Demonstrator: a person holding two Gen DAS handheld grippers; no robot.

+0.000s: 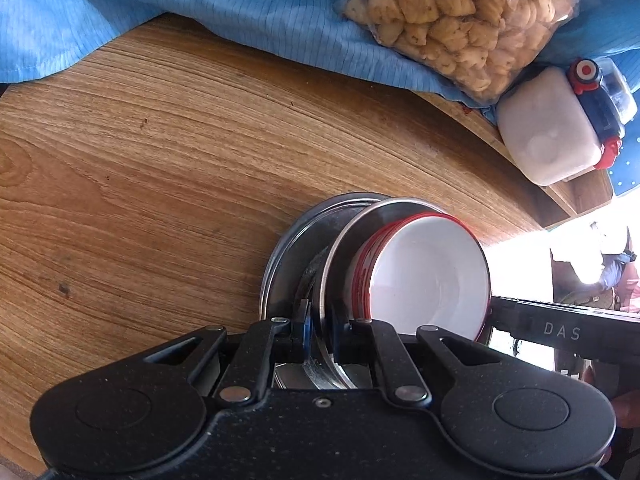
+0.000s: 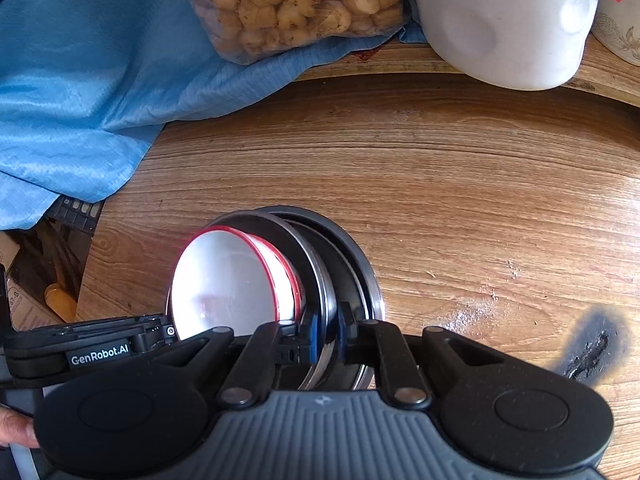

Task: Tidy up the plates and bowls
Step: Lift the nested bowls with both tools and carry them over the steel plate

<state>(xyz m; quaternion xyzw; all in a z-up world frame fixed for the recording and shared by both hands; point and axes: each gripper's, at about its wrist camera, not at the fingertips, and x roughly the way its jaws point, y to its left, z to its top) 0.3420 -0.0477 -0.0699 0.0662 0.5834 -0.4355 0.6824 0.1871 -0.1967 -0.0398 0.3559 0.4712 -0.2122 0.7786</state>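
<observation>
Grippers level, opposed: left gripper (image 1: 319,334) and right gripper (image 2: 325,334) fingers each clamp steel plate (image 1: 340,256) rim, bowl (image 1: 428,280) inside.

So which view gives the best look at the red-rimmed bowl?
The left wrist view: the bowl shows its white inside and the red bands on its outer wall, brightly lit. The right wrist view shows the bowl too, but shaded, its lower edge hidden behind the left hand-held gripper's body.

Two steel plates (image 1: 320,256) are seen at the lower centre of the frame, with one red-rimmed white bowl (image 1: 430,280) among them. One bag of snacks (image 1: 460,20) is counted at the top, one white jug (image 1: 548,128) at upper right, one blue cloth (image 1: 200,8) at upper left.
</observation>
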